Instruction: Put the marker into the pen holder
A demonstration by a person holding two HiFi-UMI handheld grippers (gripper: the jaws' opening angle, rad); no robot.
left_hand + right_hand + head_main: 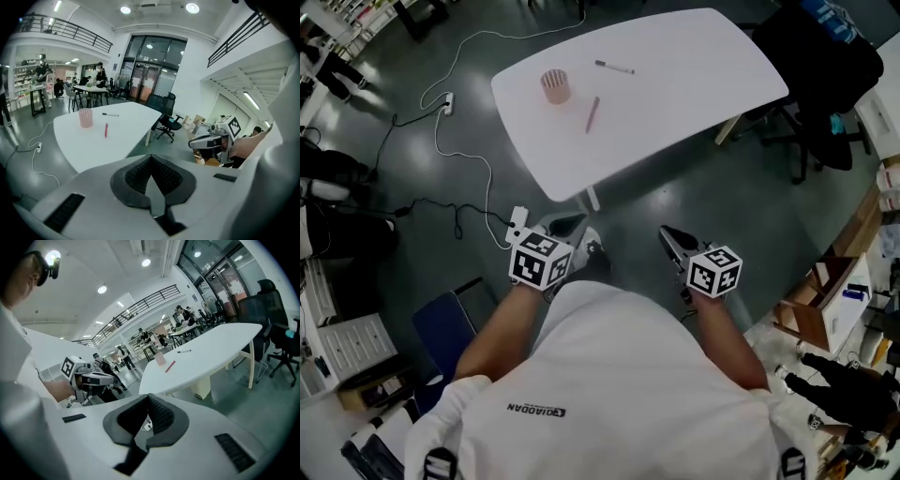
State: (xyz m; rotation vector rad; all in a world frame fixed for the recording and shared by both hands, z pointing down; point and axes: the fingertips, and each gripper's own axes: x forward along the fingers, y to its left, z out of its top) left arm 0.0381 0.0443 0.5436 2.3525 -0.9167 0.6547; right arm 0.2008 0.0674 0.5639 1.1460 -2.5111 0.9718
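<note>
Both claws are pressed together and empty, held in front of the person's white shirt (609,375) over the grey floor (694,187): the left claw (569,228) (151,157) and the right claw (674,240) (148,397) are well short of the white counter (694,84). On its top stands a pink, see-through pen holder (555,86) (86,117) (161,359), upright. The marker (614,67) (110,115) (183,351), slim and pale with dark ends, lies flat past the holder to the right, apart from it, its long axis nearly crosswise in the head view. A red pen (592,114) (106,130) (169,366) lies flat near the holder, pointing roughly away from the person.
</note>
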